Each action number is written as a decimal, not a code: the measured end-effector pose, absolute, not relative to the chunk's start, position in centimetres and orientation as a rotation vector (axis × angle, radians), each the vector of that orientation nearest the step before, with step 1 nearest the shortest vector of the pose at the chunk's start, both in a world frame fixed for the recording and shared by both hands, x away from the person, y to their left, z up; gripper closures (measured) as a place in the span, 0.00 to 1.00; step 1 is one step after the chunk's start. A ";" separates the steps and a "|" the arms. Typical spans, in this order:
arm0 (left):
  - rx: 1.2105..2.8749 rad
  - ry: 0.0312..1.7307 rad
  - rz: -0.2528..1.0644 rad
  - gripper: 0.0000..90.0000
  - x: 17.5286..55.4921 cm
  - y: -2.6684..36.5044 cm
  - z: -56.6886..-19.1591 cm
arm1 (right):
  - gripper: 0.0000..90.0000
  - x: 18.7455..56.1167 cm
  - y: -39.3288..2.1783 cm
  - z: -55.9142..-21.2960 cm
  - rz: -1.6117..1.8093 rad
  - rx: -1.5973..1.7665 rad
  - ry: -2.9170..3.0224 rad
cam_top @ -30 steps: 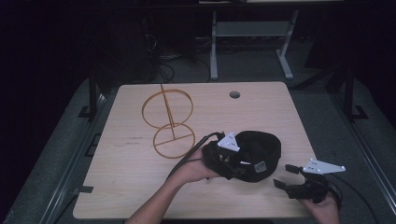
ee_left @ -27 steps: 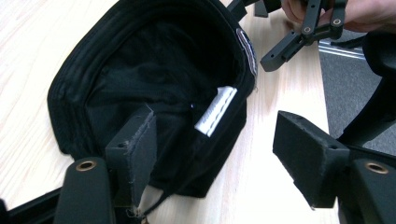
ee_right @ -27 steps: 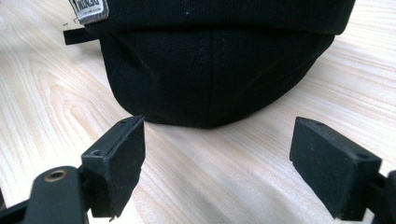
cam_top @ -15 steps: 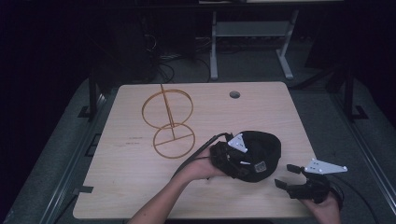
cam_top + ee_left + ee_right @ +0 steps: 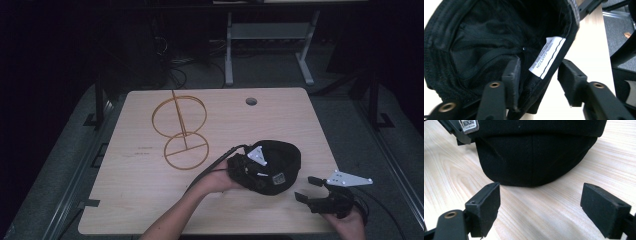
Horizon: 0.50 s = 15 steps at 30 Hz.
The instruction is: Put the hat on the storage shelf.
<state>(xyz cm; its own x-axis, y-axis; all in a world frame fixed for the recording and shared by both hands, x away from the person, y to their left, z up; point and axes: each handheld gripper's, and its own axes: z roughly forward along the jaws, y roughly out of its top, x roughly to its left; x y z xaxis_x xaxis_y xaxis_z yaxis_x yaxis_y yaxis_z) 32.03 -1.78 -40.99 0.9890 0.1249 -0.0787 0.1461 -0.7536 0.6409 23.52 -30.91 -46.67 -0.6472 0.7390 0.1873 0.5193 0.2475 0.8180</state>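
Observation:
A black cap [image 5: 282,160] lies opening-up on the right part of the wooden table [image 5: 140,200]. My left gripper [image 5: 252,167] sits at its near-left rim, held by a bare forearm. In the left gripper view the jaws [image 5: 541,77] straddle the rim of the cap [image 5: 486,37] beside a white label [image 5: 547,56]. They have just been closing; the inner pad touches the lining, while the outer pad stands slightly off the fabric. My right gripper [image 5: 306,188] rests open near the front right edge. Its pads [image 5: 540,202] face the cap's crown [image 5: 534,152] with bare wood between.
An orange wire stand [image 5: 182,127] with two rings stands at the table's left centre. A round cable hole [image 5: 251,101] is near the far edge. A metal frame [image 5: 270,35] and cables lie on the dark floor behind.
My left gripper has slid a little right and down onto the cap's rim. The right gripper and the cap have stayed put.

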 end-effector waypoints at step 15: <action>2.377 0.150 -0.062 0.86 32.3 -1.7 -39.3 | 0.17 23.4 -30.6 -46.5 1.380 1.171 2.283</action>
<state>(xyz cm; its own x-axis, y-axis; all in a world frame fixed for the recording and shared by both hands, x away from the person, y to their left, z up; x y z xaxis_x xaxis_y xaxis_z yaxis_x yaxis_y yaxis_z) 32.26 -1.66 -39.28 0.9920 0.0907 -0.0881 0.1264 -0.7185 0.6839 23.38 -30.59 -46.50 -0.6550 0.7290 0.1987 0.5150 0.2383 0.8234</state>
